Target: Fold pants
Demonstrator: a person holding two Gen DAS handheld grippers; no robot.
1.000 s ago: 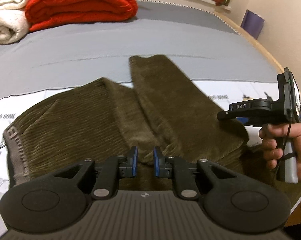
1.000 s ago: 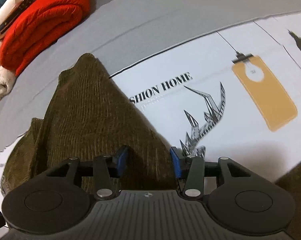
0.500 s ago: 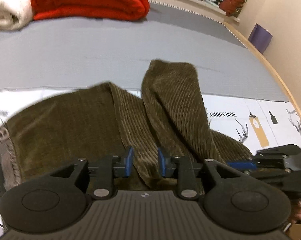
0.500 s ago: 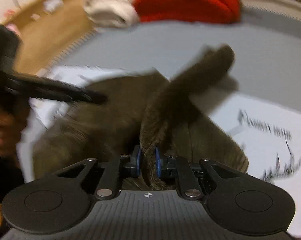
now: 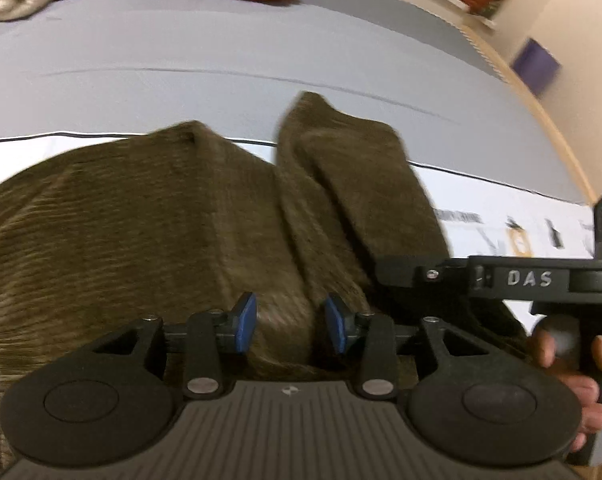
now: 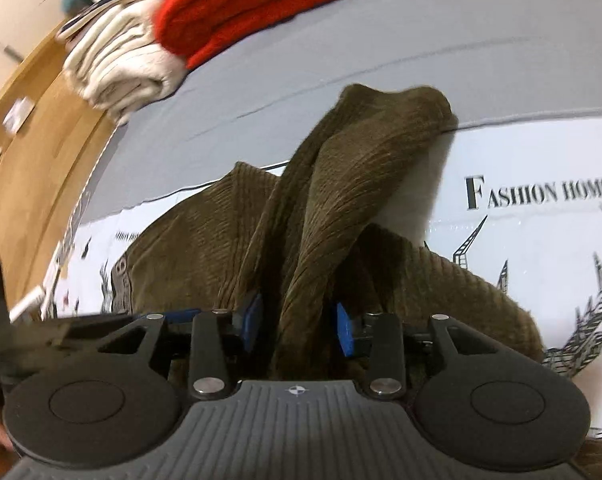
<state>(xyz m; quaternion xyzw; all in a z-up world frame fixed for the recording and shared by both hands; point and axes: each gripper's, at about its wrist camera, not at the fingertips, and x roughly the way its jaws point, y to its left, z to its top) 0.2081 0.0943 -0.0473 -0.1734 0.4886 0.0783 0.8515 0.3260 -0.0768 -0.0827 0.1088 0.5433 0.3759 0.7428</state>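
Note:
Olive corduroy pants (image 5: 149,220) lie on a white printed sheet over a grey bed. One leg (image 5: 353,176) is folded back over the body; it also shows in the right wrist view (image 6: 341,184), draped in a ridge. My left gripper (image 5: 291,322) is open just above the cloth near the fold. My right gripper (image 6: 299,322) is open, its blue pads either side of the leg's ridge, not pinching it. It shows in the left wrist view (image 5: 497,280) at the right, held by a hand.
A red folded blanket (image 6: 261,4) and cream folded blankets (image 6: 121,64) sit at the far side of the bed. A wooden bed frame (image 6: 33,152) runs along the left. The printed sheet (image 6: 541,220) extends to the right.
My right gripper was shut on the pant leg half a second ago and has opened, leaving the leg draped. My left gripper has opened wider.

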